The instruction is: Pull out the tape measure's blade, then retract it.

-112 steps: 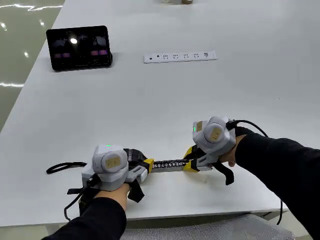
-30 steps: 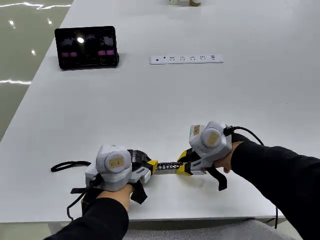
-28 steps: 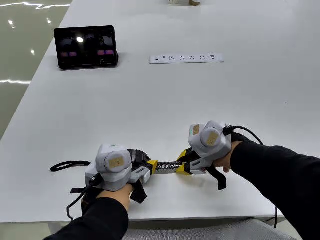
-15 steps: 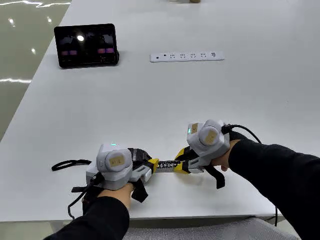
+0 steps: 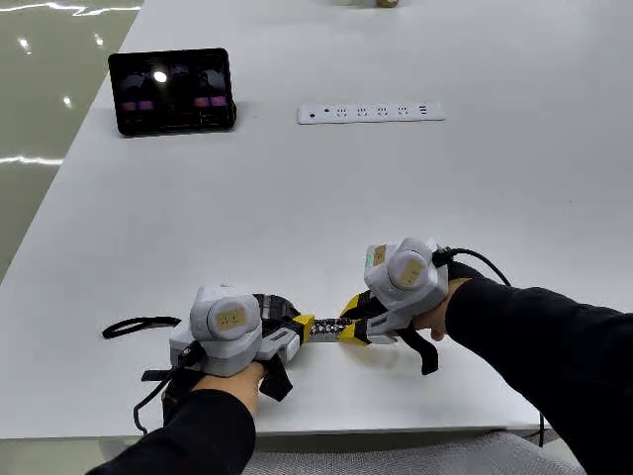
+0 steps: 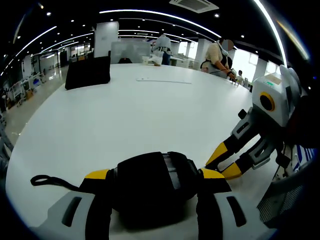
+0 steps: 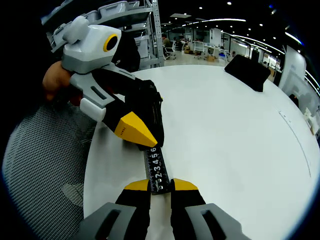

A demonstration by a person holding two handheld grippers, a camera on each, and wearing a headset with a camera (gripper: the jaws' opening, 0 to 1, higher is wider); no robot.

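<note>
The black tape measure case (image 5: 273, 310) rests on the white table (image 5: 326, 198) near its front edge, and my left gripper (image 5: 297, 328) is shut on it. In the left gripper view the case (image 6: 155, 186) sits between the yellow-tipped jaws of the left gripper (image 6: 155, 175). A short length of black blade (image 5: 325, 325) with white numbers runs right from the case. My right gripper (image 5: 349, 331) is shut on the blade's end. The right gripper view has the blade (image 7: 155, 167) running from the right gripper (image 7: 160, 186) up to the case (image 7: 150, 107).
A dark tablet (image 5: 171, 90) stands at the far left of the table, and a white power strip (image 5: 371, 112) lies beyond the middle. The case's black wrist strap (image 5: 134, 325) trails left. The table's front edge is just below both hands.
My right gripper has moved left toward the case, still shut on the blade's end, so the exposed blade is shorter. The left gripper and case have stayed put.
</note>
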